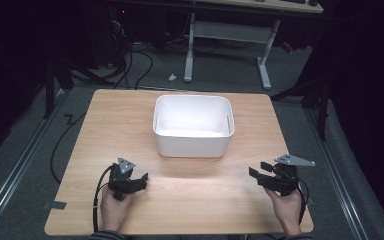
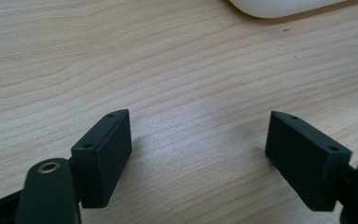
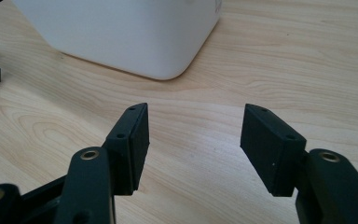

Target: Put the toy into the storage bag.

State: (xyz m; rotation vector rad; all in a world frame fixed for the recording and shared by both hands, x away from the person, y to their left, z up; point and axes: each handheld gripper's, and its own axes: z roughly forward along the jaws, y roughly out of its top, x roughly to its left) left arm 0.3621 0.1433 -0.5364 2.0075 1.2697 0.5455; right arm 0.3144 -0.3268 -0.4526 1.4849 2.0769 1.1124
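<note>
Two hands are seen at the near edge of the table (image 1: 105, 115), each closed around a black gripper. The left gripper (image 1: 139, 181) is held in the left hand (image 1: 114, 207), near the tub's (image 1: 192, 145) front left corner; its jaws are spread apart with bare wood between them. The right gripper (image 1: 259, 170) is held in the right hand (image 1: 286, 206), off the tub's front right corner, jaws likewise parted and nothing gripped. The white tub is placed at the table's middle, well apart from both grippers.
</note>
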